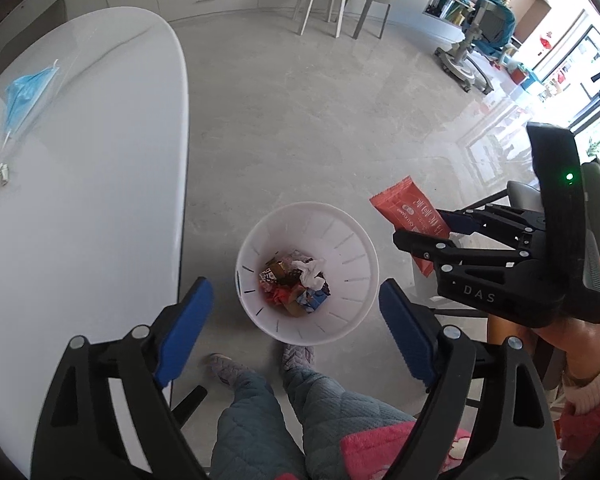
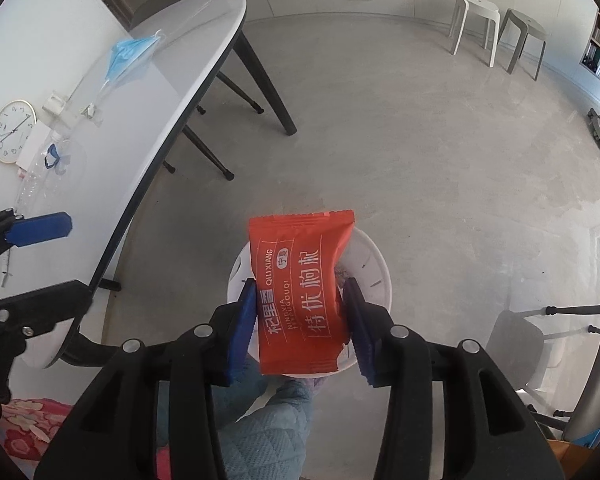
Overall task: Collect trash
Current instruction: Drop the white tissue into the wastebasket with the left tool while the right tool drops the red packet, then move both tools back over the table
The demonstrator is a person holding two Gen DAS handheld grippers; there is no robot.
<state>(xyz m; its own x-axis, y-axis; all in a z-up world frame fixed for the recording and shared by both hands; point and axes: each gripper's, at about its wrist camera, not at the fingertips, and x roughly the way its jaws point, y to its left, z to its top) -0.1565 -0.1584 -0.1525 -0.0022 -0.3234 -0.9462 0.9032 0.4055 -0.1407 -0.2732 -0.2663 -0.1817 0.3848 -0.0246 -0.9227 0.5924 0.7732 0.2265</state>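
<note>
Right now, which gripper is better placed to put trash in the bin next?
Right. The right gripper holds the red packet near the bin; the left gripper is open and holds nothing.

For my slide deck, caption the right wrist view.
Right gripper holds an orange snack packet above the white trash bin.

Grey floor (image 1: pixel 300 120), white table (image 1: pixel 100 160), two stools (image 1: pixel 344 4), bright windows (image 1: pixel 580 60).

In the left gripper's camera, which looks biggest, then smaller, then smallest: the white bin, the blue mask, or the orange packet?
1. white bin
2. blue mask and orange packet: they look alike in size, and the packet is partly hidden by the right gripper, so no ranking.
</note>
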